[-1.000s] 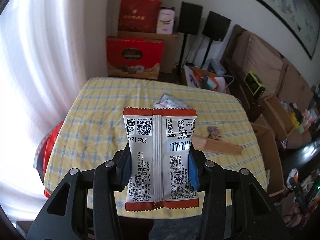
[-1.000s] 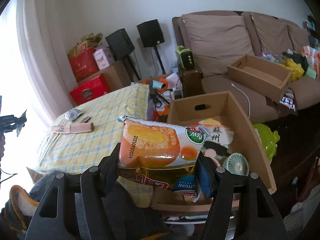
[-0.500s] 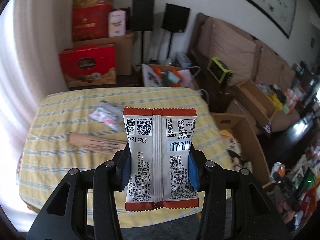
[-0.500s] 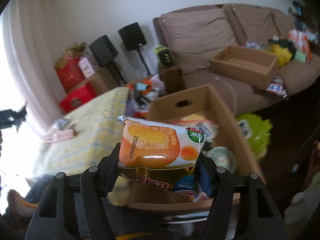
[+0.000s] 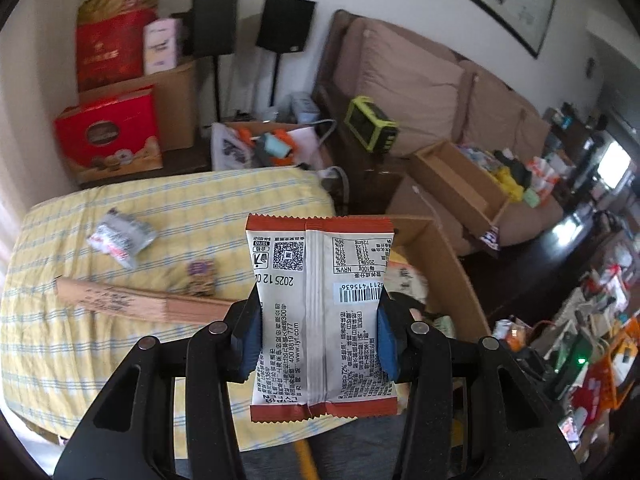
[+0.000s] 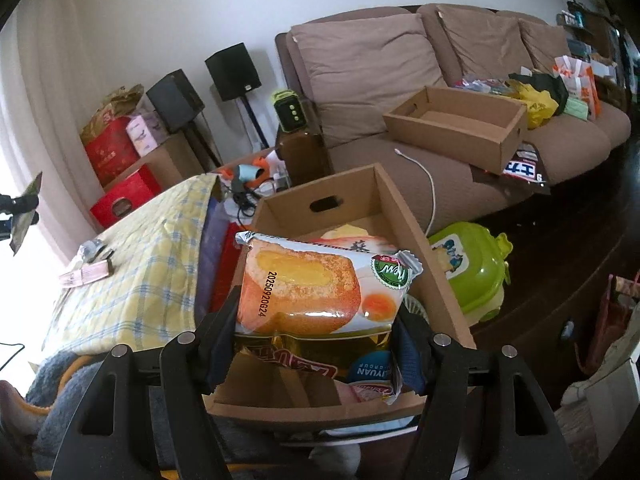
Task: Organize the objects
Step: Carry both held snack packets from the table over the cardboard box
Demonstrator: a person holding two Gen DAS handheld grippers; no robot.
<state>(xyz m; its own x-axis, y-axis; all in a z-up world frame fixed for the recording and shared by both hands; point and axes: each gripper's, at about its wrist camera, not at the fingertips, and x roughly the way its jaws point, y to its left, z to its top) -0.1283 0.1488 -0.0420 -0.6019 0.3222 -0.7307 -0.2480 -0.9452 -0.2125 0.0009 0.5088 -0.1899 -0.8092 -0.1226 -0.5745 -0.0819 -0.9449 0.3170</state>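
Holding both snacks clamped: left gripper point(image 5: 318, 334) is pinching the white wrapper point(image 5: 320, 312) upright over the counter's point(image 5: 224, 208) right edge, right gripper point(image 6: 316, 344) is gripping the cake pack point(image 6: 316, 288) w/ long axis crosswise, nearer the cardboard box point(image 6: 424, 248) just ahead below.

Flat sealed snack packet point(image 5: 320, 312): white, rust-red ends.
Puffy cake wrapper point(image 6: 316, 292): orange, gold.
Checked cloth tablecloth point(image 5: 80, 344): yellow, blue lines.

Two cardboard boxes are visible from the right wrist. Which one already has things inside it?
The nearer cardboard box, beside the table under the cake packet in the right gripper, holds packets. The box on the sofa shows only a bare floor.
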